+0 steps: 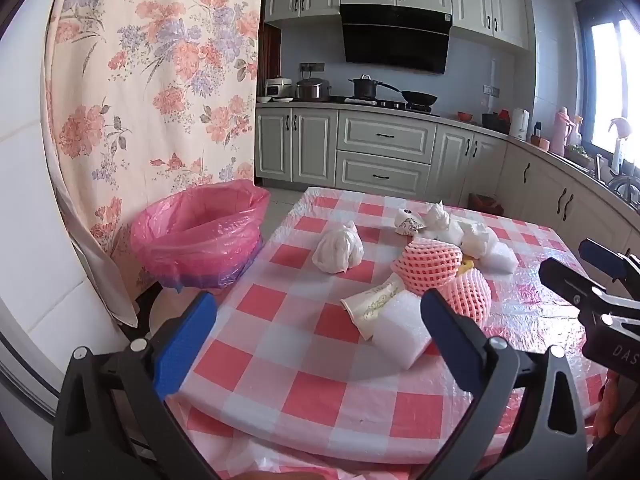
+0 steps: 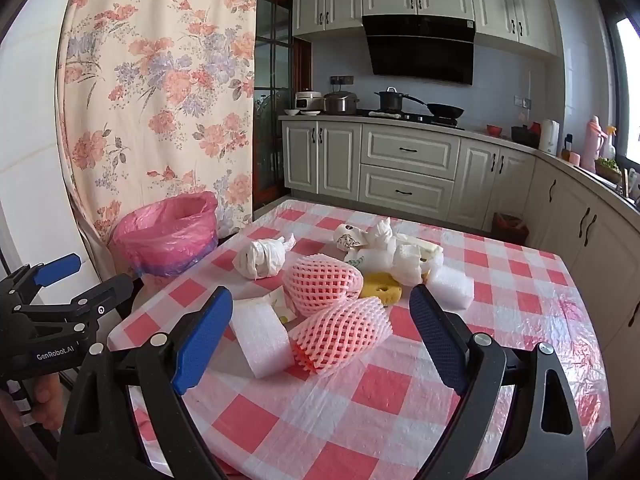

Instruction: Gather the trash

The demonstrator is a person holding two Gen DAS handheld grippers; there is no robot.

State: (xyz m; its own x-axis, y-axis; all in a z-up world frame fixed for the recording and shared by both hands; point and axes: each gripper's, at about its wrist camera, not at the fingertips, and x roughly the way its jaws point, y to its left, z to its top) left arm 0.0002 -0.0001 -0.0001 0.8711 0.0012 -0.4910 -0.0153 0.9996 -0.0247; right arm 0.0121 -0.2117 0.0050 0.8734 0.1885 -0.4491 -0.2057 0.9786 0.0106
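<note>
Trash lies in a heap on the pink-checked table: two pink foam fruit nets, white foam blocks, a knotted white bag, a yellow sponge, crumpled tissues and paper scraps. A bin lined with a pink bag stands off the table's left edge. My left gripper hangs open over the near left of the table. My right gripper is open short of the nearest net, nothing touching its pads.
A flowered curtain hangs behind the bin. Kitchen cabinets and a counter with pots run along the far wall and the right side. The other gripper shows at the edge of each view, the left gripper held by a hand.
</note>
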